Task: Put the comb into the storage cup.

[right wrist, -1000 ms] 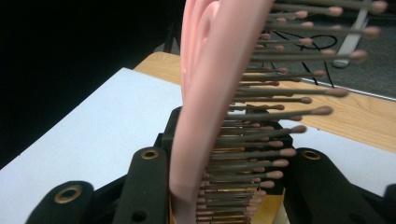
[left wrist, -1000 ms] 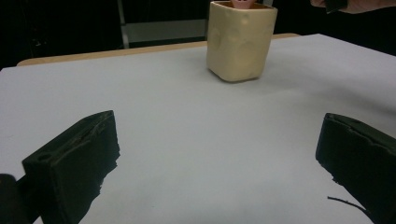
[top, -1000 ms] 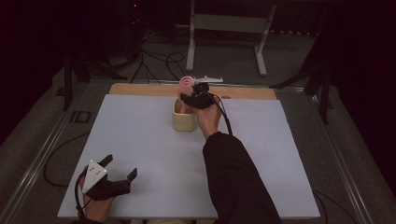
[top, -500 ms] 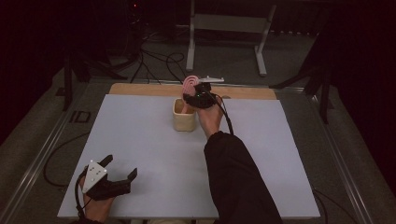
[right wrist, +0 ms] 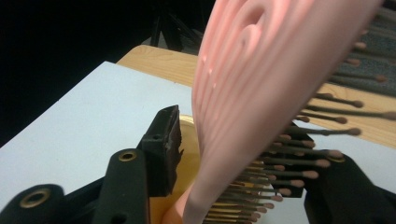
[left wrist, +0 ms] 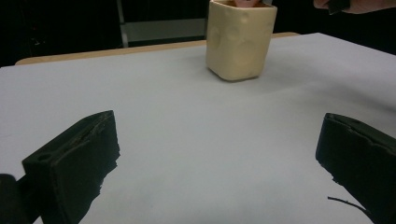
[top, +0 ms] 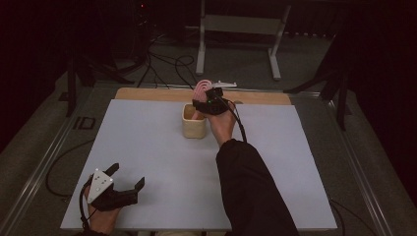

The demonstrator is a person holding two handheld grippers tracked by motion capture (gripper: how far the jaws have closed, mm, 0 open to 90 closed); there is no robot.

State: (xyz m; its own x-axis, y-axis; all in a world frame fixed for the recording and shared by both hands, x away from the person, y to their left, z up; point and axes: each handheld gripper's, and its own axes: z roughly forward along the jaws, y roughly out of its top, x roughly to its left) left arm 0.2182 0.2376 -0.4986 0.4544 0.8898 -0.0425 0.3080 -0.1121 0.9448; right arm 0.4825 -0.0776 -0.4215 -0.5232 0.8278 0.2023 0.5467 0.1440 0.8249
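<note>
A pink hairbrush [top: 200, 89] stands head-up with its handle down in a cream cup [top: 193, 127] at the back middle of the white table top [top: 147, 147]. My right gripper [top: 209, 104] is around the brush above the cup. Its jaws have just been opening. In the right gripper view the brush [right wrist: 261, 84] is between the jaws of the right gripper [right wrist: 229, 144], with a gap showing at the left jaw above the cup [right wrist: 187, 158]. My left gripper [top: 128, 174] rests open and empty near the front left edge, facing the cup [left wrist: 240, 39].
A wooden strip [top: 147, 94] runs along the table's back edge, with a small white object [top: 227, 84] on it. A metal stand [top: 236, 29] and cables [top: 167, 64] lie on the floor behind. A person's dark sleeve [top: 251, 191] crosses the front right.
In the high view both hands stay where they were, and the brush and cup keep their places.
</note>
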